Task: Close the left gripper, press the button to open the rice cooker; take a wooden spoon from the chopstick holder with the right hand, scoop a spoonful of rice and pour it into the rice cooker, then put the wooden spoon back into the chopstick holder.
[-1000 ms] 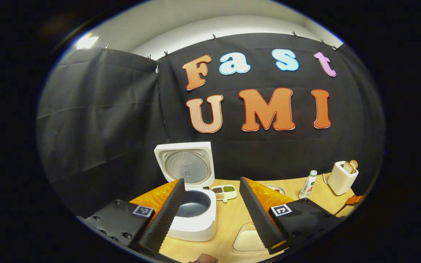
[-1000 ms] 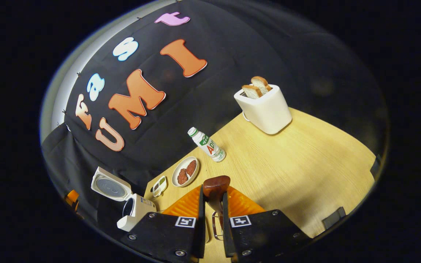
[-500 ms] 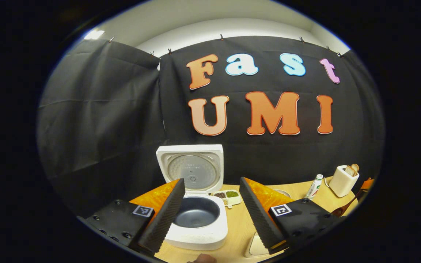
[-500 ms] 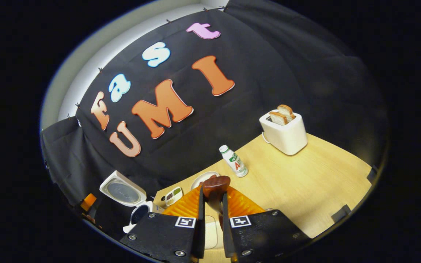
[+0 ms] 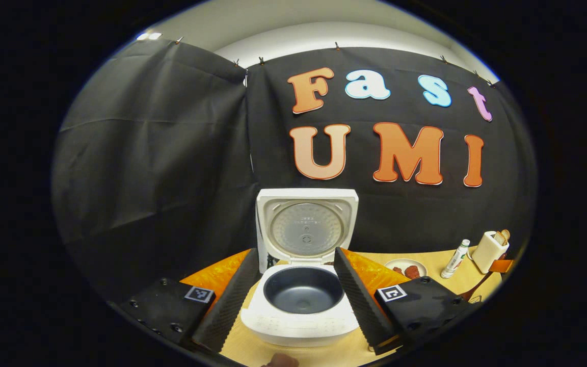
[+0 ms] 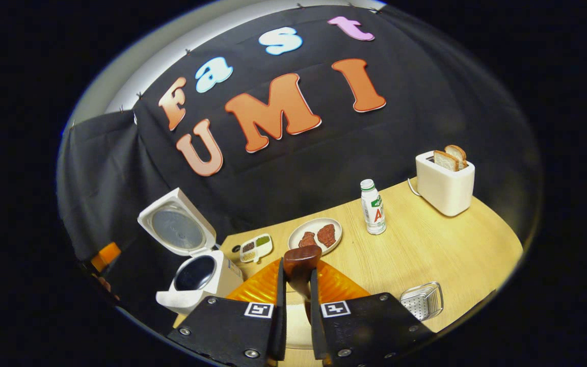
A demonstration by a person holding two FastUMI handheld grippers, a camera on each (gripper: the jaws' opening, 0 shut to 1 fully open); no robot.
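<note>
Left gripper point(image 5: 296, 285): jaws spread, framing the open rice cooker point(image 5: 301, 306) on the desk point(image 6: 426, 250); right gripper point(image 6: 296, 300): jaws pinching the wooden spoon point(image 6: 301, 260).

One rice cooker point(image 6: 196, 275), one bottle point(image 6: 373, 206), one toaster point(image 6: 445, 183), two toast slices point(image 6: 450, 156).

Staged kitchen booth: wooden table point(image 6: 441, 250), rice cooker point(image 5: 301, 306), toaster point(image 6: 445, 186) (black cloth wall point(image 5: 161, 153) behind)

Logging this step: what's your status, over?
Left hand-held gripper open, facing rice cooker, lid up. Right hand-held gripper shut on wooden spoon. Nothing in the way.
</note>
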